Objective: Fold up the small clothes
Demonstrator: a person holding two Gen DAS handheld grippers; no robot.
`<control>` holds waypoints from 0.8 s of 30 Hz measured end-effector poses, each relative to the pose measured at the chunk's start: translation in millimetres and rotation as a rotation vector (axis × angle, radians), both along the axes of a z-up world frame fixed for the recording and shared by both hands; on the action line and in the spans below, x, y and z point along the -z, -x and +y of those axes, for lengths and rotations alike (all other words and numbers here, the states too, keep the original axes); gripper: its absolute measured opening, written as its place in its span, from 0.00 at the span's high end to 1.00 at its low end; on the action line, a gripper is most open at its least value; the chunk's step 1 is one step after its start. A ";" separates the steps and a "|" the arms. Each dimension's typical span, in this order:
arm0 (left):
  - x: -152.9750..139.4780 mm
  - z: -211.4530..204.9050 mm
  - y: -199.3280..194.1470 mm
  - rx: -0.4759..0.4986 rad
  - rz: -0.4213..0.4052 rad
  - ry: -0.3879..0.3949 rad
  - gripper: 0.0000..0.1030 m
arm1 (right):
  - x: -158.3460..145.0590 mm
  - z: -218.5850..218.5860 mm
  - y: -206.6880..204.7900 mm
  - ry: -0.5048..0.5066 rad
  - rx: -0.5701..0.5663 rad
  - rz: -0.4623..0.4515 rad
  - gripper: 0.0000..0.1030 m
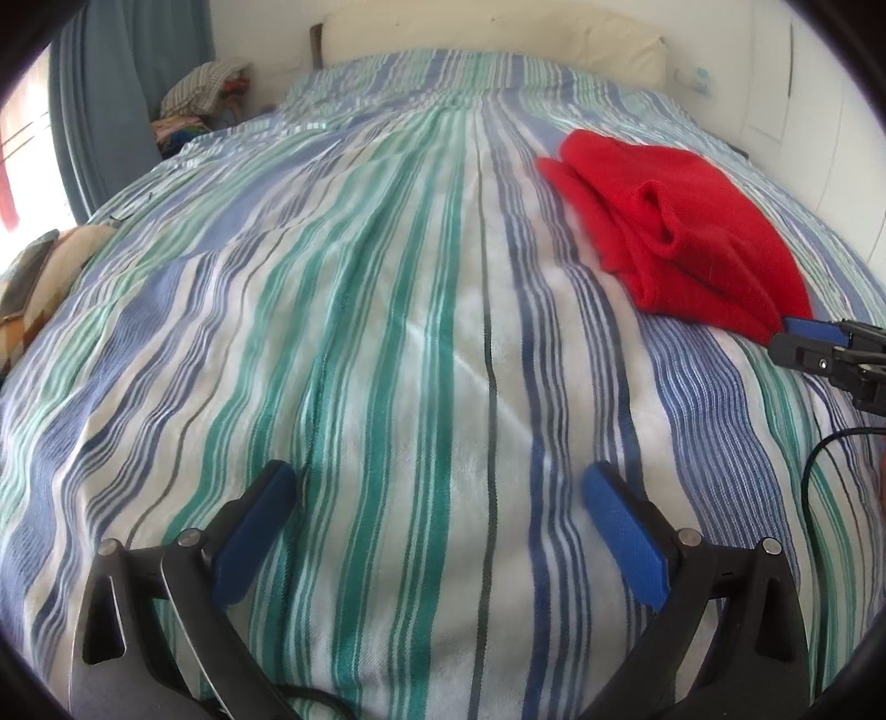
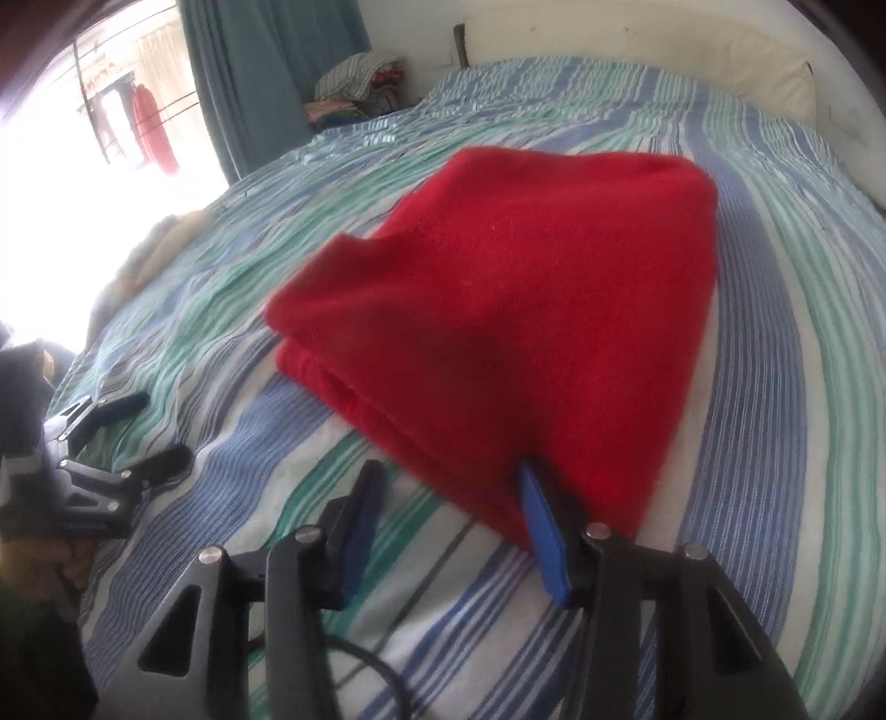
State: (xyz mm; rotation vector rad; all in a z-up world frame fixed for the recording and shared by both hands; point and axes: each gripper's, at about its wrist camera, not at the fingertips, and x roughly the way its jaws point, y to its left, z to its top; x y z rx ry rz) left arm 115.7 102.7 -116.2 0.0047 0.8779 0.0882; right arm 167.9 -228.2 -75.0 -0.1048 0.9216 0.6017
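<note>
A folded red knitted garment [image 2: 498,310] is lying in several layers on the bed's blue, green and white striped cotton cover [image 2: 775,387], toward the right side of the mattress as the left wrist view is showing it [image 1: 681,232], with a rolled opening puckering at its near left edge. The right gripper [image 2: 448,487] is sitting at the garment's near corner with its jaws spread apart and pressing on nothing: its right blue-padded finger [image 2: 545,531] is touching or slipping just under the red fabric's lower edge, while the left finger is resting on bare striped cover beside the cloth. In the left wrist view that same gripper [image 1: 797,332] is showing at the frame's right edge, its tips at the garment's corner. The left gripper [image 1: 437,482] is hovering over bare striped cover, well apart from the garment, jaws wide and holding nothing. Beyond, a cream padded headboard [image 1: 498,39] is closing off the bed, a heap of assorted folded clothes [image 1: 202,91] is sitting beside a blue-grey curtain [image 1: 94,83], and a bright window is glaring at the left.
</note>
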 end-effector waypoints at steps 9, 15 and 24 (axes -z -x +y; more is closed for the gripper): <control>1.6 -4.9 -0.6 -0.002 0.011 -0.040 0.00 | -30.8 -16.9 62.8 0.034 0.061 -0.134 0.42; 2.8 -6.8 -2.0 -0.005 0.017 -0.057 0.00 | -15.3 -47.7 87.9 0.053 0.170 -0.112 0.34; 4.3 -9.1 -2.9 -0.005 0.031 -0.067 0.00 | 2.7 -54.3 84.6 0.087 0.250 -0.098 0.24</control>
